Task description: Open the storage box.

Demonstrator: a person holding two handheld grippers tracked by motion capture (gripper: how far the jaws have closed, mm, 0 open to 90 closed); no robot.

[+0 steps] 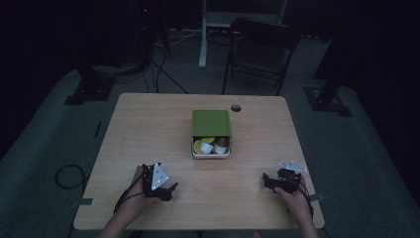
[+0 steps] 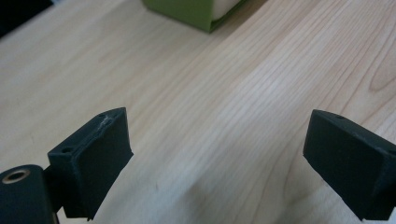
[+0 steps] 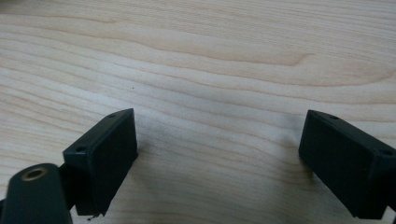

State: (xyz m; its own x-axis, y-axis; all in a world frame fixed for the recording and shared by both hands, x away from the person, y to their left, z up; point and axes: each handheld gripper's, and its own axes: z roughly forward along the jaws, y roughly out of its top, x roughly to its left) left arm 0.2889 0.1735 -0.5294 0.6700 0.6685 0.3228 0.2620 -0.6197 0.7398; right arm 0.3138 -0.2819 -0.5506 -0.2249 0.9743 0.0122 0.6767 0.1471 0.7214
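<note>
High view: a light wooden table [image 1: 148,129] is seen in a dim room, with a green box [image 1: 211,123] set near its centre, its lid slid back toward 12 o'clock so that the near end is uncovered. In that open end several small cups or capsules [image 1: 212,145] are packed — yellow, white and brown tops can be made out, though their exact kind cannot be told. The left gripper [image 1: 167,191] is held low over the table at about 7 o'clock from the box, well apart from it, with its grey three-cornered plate [image 1: 158,176] facing up. The right gripper [image 1: 266,182] is held at about 5 o'clock from the box, likewise well apart, and its jaws are pointed toward 9 o'clock. A folding chair [image 1: 260,49] is noted beyond the far edge of the table. Left gripper view: the left gripper's [image 2: 217,140] two black jaws are spread wide with bare wood grain between them — nothing is gripped; a corner of the green box [image 2: 191,11] is seen at 12 o'clock. Right gripper view: the right gripper's [image 3: 218,140] jaws are likewise spread wide over bare tabletop, and nothing is held.
</note>
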